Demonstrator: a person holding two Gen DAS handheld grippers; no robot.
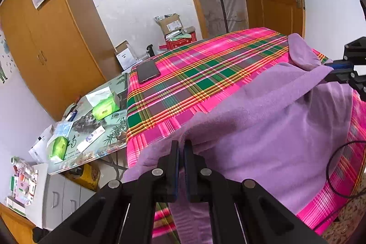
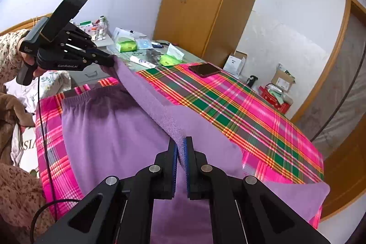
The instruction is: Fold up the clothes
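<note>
A: Which way does the garment (image 2: 109, 129) run?

B: Its lifted edge stretches taut between the two grippers, roughly along the near edge of the table (image 2: 263, 120). The elastic waistband lies flat towards the table's left edge, as the right wrist camera shows it.

A: How does it look?

B: Lilac fleece, soft and thick, perhaps trousers; the fisheye bends it too much to be sure. The lower layer rests on the plaid cloth (image 1: 183, 84).

A: The grippers?

B: The left gripper (image 1: 181, 145) is pinched tight on one end of the edge, the right gripper (image 2: 180, 148) on the other.

A: Anything nearby?

B: A dark phone (image 1: 148, 72) sits near the far corner, well apart from the garment. A black cable (image 1: 338, 166) hangs by the near edge. Tissue packs (image 1: 105, 108) lie on the next table.
</note>
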